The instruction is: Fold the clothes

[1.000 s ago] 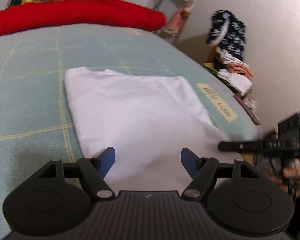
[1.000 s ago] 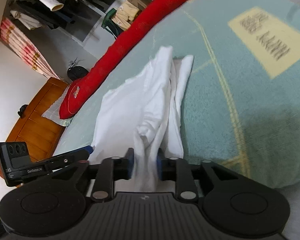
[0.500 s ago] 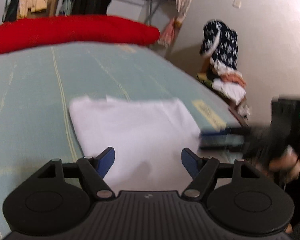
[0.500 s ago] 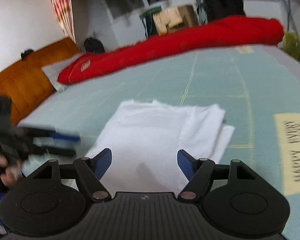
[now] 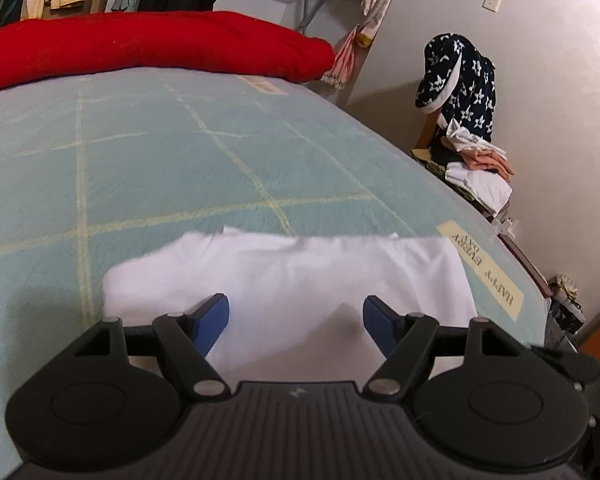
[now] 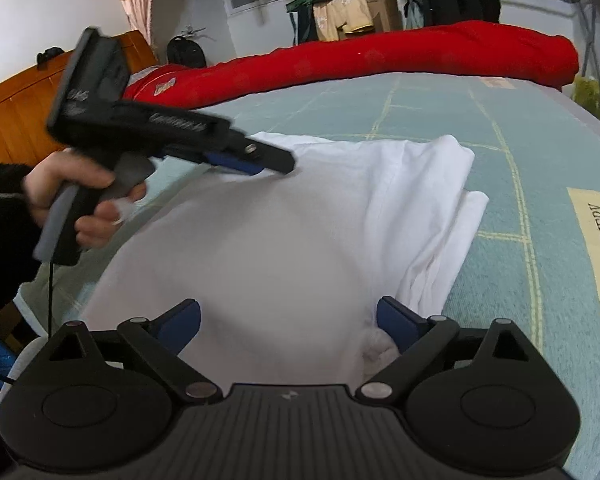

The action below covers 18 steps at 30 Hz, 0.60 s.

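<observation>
A white garment (image 5: 300, 276) lies folded flat on the teal bed cover (image 5: 180, 168). My left gripper (image 5: 296, 320) hovers over its near edge, open, with nothing between the blue pads. In the right wrist view the same garment (image 6: 300, 220) spreads out ahead, with extra folded layers along its right side. My right gripper (image 6: 288, 320) is low over the near end, its jaws opening wide, and the cloth lies under them unpinched. A hand (image 6: 80, 188) holds the left gripper (image 6: 260, 162) over the garment's far left edge.
A long red rolled quilt (image 6: 380, 64) lies across the far side of the bed. A chair piled with clothes and a navy starred garment (image 5: 460, 92) stands by the wall at the right. A wooden headboard (image 6: 12, 120) is at the left. A cream label patch (image 5: 480, 272) marks the cover's edge.
My right gripper let go of the bunched white cloth, rolled level and opened wide; the cloth now lies flat. My left gripper slid sideways along the garment's edge and stayed open.
</observation>
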{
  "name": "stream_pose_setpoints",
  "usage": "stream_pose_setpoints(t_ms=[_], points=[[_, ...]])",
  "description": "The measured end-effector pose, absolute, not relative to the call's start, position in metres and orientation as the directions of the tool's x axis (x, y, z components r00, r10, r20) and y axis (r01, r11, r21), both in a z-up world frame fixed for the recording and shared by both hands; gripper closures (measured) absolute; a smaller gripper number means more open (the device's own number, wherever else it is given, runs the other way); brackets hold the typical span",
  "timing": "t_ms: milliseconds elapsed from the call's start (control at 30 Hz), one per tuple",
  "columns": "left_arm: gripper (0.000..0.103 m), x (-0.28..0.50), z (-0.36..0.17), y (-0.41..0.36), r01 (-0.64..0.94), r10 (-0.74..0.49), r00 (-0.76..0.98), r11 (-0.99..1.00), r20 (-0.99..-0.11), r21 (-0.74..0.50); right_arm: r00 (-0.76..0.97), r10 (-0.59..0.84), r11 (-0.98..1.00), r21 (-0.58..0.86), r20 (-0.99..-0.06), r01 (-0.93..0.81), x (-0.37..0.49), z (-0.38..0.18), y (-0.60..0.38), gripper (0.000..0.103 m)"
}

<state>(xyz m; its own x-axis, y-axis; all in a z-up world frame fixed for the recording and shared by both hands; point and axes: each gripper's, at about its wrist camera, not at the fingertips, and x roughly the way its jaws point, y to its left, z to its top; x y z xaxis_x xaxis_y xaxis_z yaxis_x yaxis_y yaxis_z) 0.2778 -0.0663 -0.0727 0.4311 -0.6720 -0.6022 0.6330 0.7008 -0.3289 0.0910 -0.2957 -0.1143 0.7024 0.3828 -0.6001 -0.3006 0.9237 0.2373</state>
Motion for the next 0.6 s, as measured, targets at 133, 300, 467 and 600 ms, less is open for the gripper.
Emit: stream_pose_setpoints(t_ms=[133,300,467,600], points=[[0.029,0.288,-0.073,-0.081,0.647,-0.681,0.415,0.687,-0.604,-0.330,0.701,0.376,0.926,0.219,-0.606,-0.308,0.093,-0.114,-0.287,0.000],[0.029,0.285,-0.066,-0.087,0.655,-0.700,0.409,0.672,-0.586,-0.346,0.721,0.361,0.933,0.227,-0.591,-0.281,0.084,-0.114,-0.285,0.000],[0.028,0.266,-0.047,-0.072,0.661,-0.705,0.451,0.676,-0.548,-0.326,0.727,0.406,0.908,0.337,-0.553,-0.251,0.078,-0.095,-0.307,0.002],[0.028,0.250,-0.039,-0.055,0.632,-0.665,0.518,0.721,-0.538,-0.283,0.773,0.401,0.894,0.395,-0.491,-0.213,0.092,-0.074,-0.339,0.012]])
